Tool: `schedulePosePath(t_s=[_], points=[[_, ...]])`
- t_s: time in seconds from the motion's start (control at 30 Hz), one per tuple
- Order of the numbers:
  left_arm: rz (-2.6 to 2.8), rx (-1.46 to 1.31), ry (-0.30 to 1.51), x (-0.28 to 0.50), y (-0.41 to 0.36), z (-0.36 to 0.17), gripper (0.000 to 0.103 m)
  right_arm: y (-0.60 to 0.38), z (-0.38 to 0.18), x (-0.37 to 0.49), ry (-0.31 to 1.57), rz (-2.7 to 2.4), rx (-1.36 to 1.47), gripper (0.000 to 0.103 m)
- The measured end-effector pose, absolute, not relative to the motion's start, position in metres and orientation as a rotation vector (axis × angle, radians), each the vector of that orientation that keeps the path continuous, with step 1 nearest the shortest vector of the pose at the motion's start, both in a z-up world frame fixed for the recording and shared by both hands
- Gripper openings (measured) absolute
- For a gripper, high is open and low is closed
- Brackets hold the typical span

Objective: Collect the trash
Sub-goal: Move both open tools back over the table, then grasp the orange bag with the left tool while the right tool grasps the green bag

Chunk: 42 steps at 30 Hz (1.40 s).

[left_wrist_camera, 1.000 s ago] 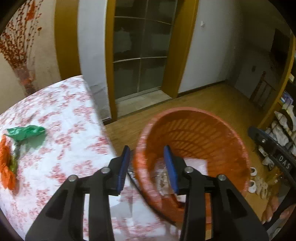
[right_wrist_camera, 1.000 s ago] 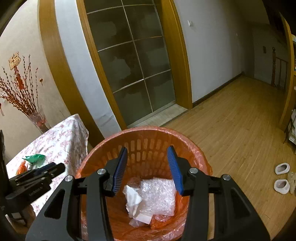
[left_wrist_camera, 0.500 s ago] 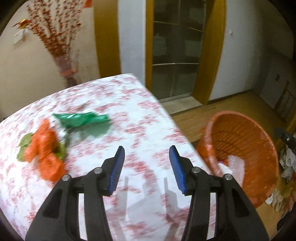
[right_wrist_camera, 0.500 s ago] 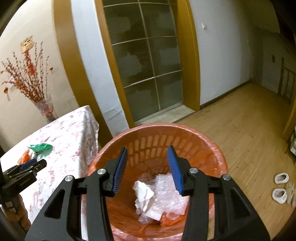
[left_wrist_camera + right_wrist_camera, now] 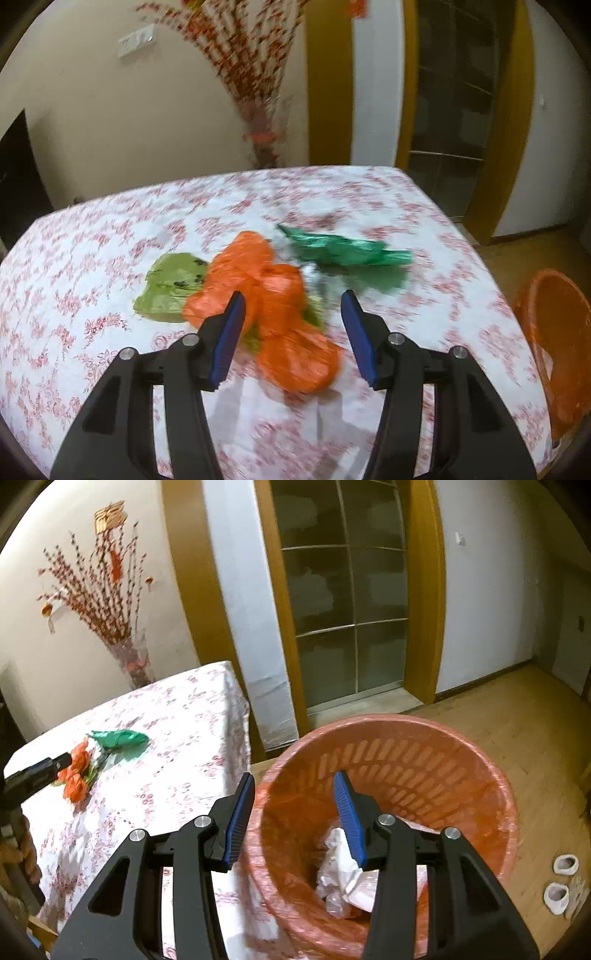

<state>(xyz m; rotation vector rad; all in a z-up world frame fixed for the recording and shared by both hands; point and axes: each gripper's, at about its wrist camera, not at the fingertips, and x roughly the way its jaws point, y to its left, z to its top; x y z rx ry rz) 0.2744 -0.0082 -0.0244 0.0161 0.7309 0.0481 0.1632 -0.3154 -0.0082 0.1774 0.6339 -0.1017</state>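
Note:
On the floral tablecloth (image 5: 92, 240) lies a heap of trash: a crumpled orange plastic wrapper (image 5: 280, 306), an olive-green paper (image 5: 173, 288) to its left and a dark green foil wrapper (image 5: 343, 251) behind it. My left gripper (image 5: 292, 295) hovers just short of the orange wrapper. Its jaws are opening and the pads touch nothing. The orange basket (image 5: 406, 738) stands on the floor beside the table, with white paper and bubble wrap (image 5: 340, 867) inside. My right gripper (image 5: 293, 775) hangs open over the basket's near left rim, holding nothing. The right wrist view also shows the orange wrapper (image 5: 75, 775) far left.
A vase of red branches (image 5: 129, 657) stands at the table's far corner by the wall. A glass door (image 5: 347, 609) in a wooden frame is behind the basket. White slippers (image 5: 561, 882) lie on the wood floor to the right.
The left gripper swung left from above the basket to the trash heap on the table, and its jaws widened. The right gripper shifted left, from the basket's middle to its left rim.

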Motion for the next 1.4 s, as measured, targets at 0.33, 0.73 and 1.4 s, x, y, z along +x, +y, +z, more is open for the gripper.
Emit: schedulePosePath(t_s=[0.33,0.73,1.4], points=[[0.062,0.004,0.851,0.308,0.0,-0.056,0.041,-0.295,-0.015,0.175,0.673,-0.068,0.136,0.046],[0.036,-0.075,0.805,0.283,0.029,-0.04,0.024,-0.253,-0.008,0.192,0.676,0.035,0.099,0.046],[0.162,-0.132,0.75,0.26,0.134,-0.028,0.024,-0.102,-0.026,0.342,0.777,0.299,0.146,0.043]])
